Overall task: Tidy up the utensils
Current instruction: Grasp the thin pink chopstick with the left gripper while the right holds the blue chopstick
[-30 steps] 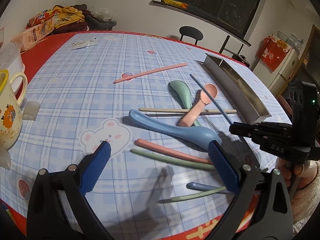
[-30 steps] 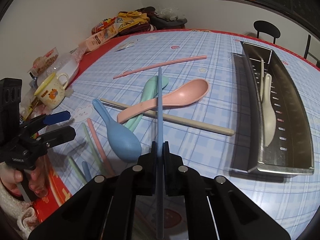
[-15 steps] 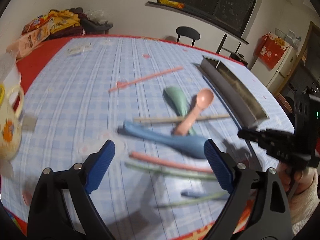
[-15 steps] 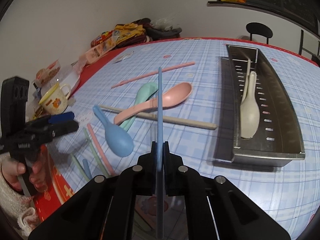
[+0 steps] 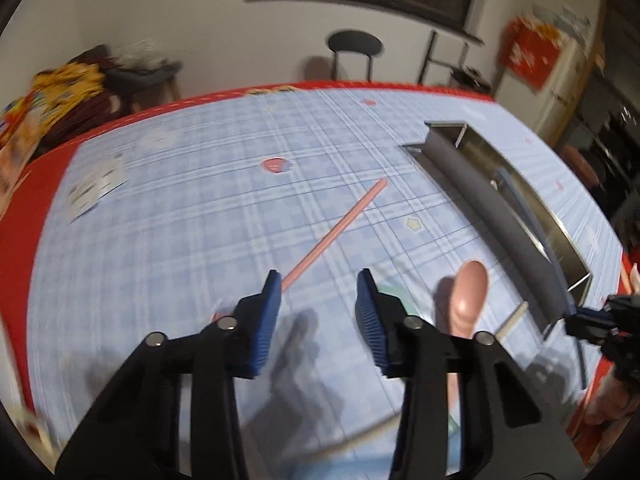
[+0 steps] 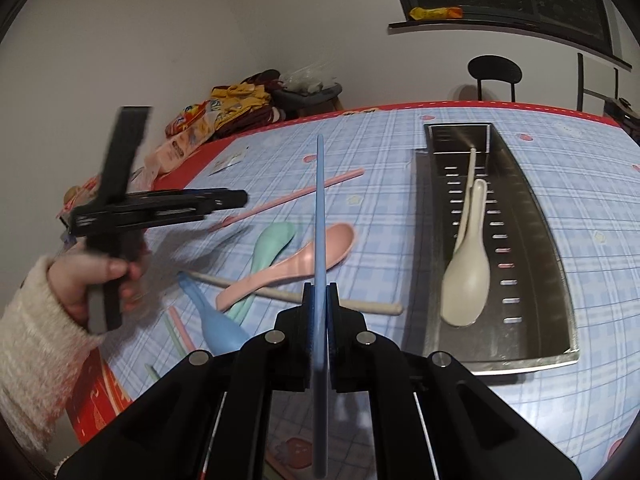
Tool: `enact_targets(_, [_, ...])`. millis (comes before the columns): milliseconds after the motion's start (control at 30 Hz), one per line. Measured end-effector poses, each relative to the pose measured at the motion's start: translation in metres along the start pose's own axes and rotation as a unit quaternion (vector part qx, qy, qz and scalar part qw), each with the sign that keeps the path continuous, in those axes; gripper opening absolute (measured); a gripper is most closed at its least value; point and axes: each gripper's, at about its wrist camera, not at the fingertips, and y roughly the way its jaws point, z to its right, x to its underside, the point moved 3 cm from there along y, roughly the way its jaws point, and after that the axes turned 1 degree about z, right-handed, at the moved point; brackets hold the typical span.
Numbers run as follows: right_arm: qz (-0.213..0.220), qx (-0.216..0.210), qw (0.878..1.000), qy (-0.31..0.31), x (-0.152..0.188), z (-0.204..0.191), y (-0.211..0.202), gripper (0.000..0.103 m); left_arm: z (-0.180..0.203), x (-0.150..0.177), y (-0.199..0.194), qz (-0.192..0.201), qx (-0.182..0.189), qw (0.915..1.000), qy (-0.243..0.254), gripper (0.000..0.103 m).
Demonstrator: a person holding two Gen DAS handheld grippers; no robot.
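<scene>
One cream spoon (image 6: pixel 466 280) lies in the metal tray (image 6: pixel 540 220), right gripper (image 6: pixel 319 300) clamps a blue chopstick (image 6: pixel 319 208), left gripper (image 5: pixel 318 300) gapes, and several utensils wait.

tray (image 6: pixel 536 216) right of loose spoons (image 6: pixel 304 258) | one spoon (image 6: pixel 466 280) inside tray
</scene>
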Motion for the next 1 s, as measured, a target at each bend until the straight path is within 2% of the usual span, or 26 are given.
enact_targets(233, [0.009, 0.009, 1.0, 0.019, -0.004, 0.021, -0.008, 0.006, 0.012, -0.017, 0.043, -0.033, 0.007, 0.9966, 0.075, 0.03])
enact_targets(433, [0.016, 0.016, 0.999, 0.03, -0.005, 0.032, -0.015, 0.006, 0.018, -0.022, 0.057, -0.05, 0.013, 0.9925, 0.111, 0.028])
enact_targets(500, [0.017, 0.016, 0.999, 0.033, -0.006, 0.035, -0.016, 0.006, 0.017, -0.022, 0.062, -0.061, 0.007, 0.9916, 0.114, 0.023])
enact_targets(867, [0.021, 0.021, 0.999, 0.039, -0.002, 0.037, -0.021, 0.006, 0.017, -0.026, 0.065, -0.083, -0.003, 0.989, 0.123, 0.022])
enact_targets(933, [0.022, 0.021, 0.999, 0.041, -0.002, 0.039, -0.023, 0.006, 0.016, -0.024, 0.063, -0.088, -0.005, 0.9886, 0.122, 0.017])
enact_targets(1000, [0.024, 0.02, 0.999, 0.043, -0.002, 0.041, -0.024, 0.006, 0.015, -0.021, 0.061, -0.088, -0.009, 0.9888, 0.12, 0.015])
